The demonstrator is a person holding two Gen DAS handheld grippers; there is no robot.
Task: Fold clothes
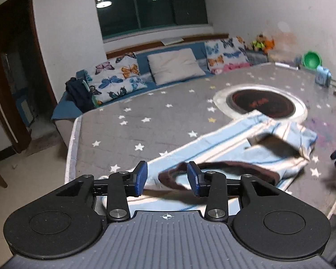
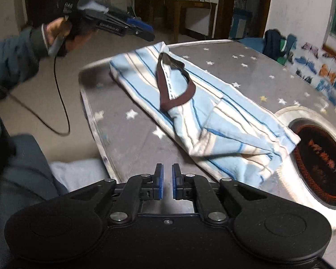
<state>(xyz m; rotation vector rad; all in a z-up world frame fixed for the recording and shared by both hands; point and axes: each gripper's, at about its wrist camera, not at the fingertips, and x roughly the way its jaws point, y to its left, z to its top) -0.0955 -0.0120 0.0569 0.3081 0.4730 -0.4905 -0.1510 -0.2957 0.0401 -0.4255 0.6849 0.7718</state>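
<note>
Well, standing by the worktop (image 1: 127,134) with its grey, star-printed cover, I see the striped shirt (image 2: 212,112) lying folded into a long band, running from the corner nearest the person across to the round burner (image 2: 320,163) set into the surface. Its far end touches, and seems to lap over, the burner's pale rim.

That is the first worry: if the burner is warm, which I cannot tell, cloth resting on it could scorch. The second is the hem beside the burner, which is bunched and creased; folding over it would likely lock the wrinkles in. The brown collar (image 2: 174,83) also stands up in a loose loop that a passing finger could snag.

The left tool (image 1: 167,178) hangs above the collar end, its blue pads spread with nothing between them. The right tool (image 2: 167,183) sits back from the burner end, pads nearly pressed together and empty.

As for containers, a green bowl (image 1: 312,59) stands well beyond the burner near the wall; its contents are not visible.
</note>
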